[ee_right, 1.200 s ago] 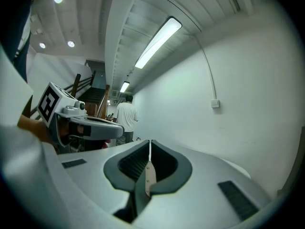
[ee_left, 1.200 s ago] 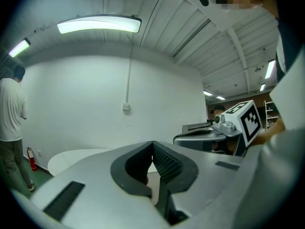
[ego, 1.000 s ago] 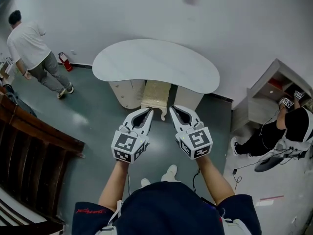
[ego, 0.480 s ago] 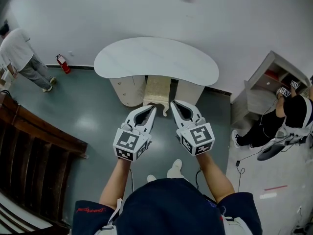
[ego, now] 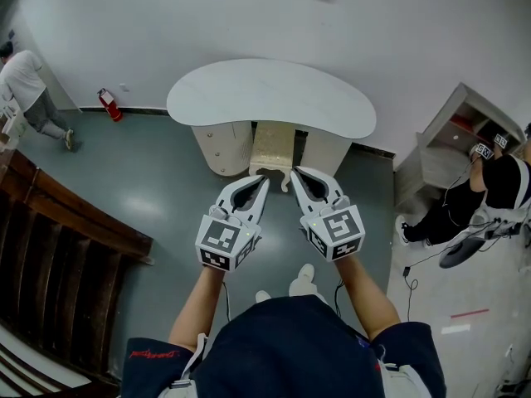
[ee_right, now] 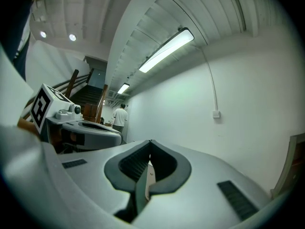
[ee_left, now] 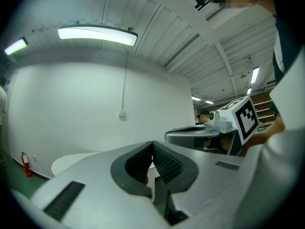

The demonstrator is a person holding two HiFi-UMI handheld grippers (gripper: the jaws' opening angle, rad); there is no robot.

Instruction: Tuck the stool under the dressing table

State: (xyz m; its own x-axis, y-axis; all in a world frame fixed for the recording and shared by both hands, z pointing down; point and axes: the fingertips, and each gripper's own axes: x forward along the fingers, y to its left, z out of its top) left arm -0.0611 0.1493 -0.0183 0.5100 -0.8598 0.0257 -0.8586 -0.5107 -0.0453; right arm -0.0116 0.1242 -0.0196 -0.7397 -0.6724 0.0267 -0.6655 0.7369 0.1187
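In the head view a white kidney-shaped dressing table (ego: 270, 98) stands against the wall. A cream stool (ego: 272, 146) with a patterned seat sits in the gap between its two pedestals, mostly beneath the top, with only its front part showing. My left gripper (ego: 264, 181) and right gripper (ego: 294, 175) are both shut and level, their tips at the stool's scalloped front edge, one on each side. In the left gripper view (ee_left: 153, 144) and the right gripper view (ee_right: 150, 141) the jaws meet, with a pale sliver of the stool showing just behind the tips.
A dark wooden stair railing (ego: 66, 239) runs along the left. A red fire extinguisher (ego: 110, 106) stands by the wall, and a person in white (ego: 21, 81) is at the far left. On the right a white cabinet (ego: 452, 152) has a crouching person (ego: 498, 197) beside it, with cables on the floor.
Both grippers have moved forward toward the table, and the stool has slid further under the top. The person in white has walked off to the left.
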